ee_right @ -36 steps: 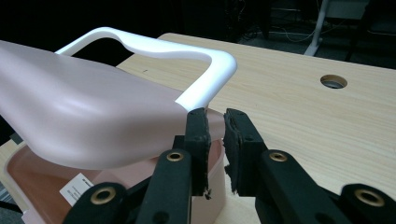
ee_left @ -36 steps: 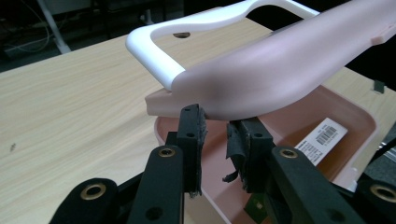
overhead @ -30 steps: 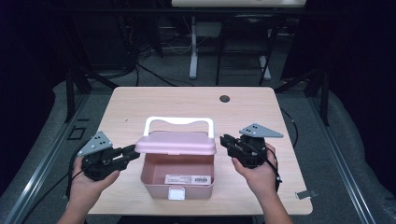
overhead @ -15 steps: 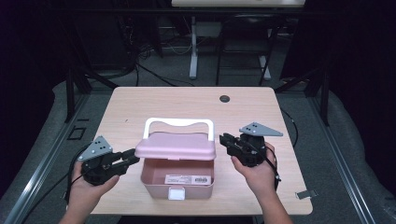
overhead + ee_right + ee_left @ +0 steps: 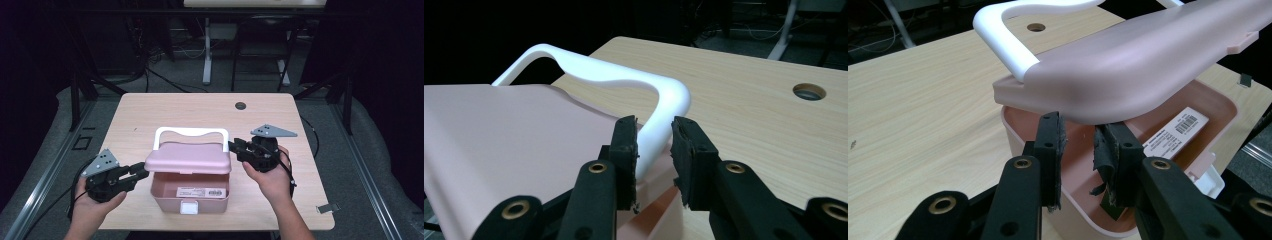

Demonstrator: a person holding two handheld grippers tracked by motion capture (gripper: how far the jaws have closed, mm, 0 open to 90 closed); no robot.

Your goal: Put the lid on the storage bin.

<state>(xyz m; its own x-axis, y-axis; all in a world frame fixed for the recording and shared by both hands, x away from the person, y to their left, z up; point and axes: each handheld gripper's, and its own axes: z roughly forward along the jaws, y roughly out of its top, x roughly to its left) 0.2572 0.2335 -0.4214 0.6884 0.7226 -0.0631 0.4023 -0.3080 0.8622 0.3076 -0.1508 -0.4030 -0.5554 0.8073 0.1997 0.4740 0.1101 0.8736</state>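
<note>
Box: a pink plastic box sits on the near middle of the counter, open at the top, with a white latch tab on its front wall.
Lid: the pink lid is raised and tilted over the box, its near edge lifted so the inside shows beneath it.
Handle: a white handle arches up from the far side of the lid.
Label: a white barcode label lies inside on the box floor.
Left hand-held gripper: the left hand-held gripper is at the box's left edge, just under the lid's left end; its jaws are spread a little, with a gap between the pads and nothing pinched.
Right hand-held gripper: the right hand-held gripper is at the lid's right far corner, jaws parted on either side of the handle's right leg, not closed on it.
Counter: pale wood, with a round cable hole near its far edge.
</note>
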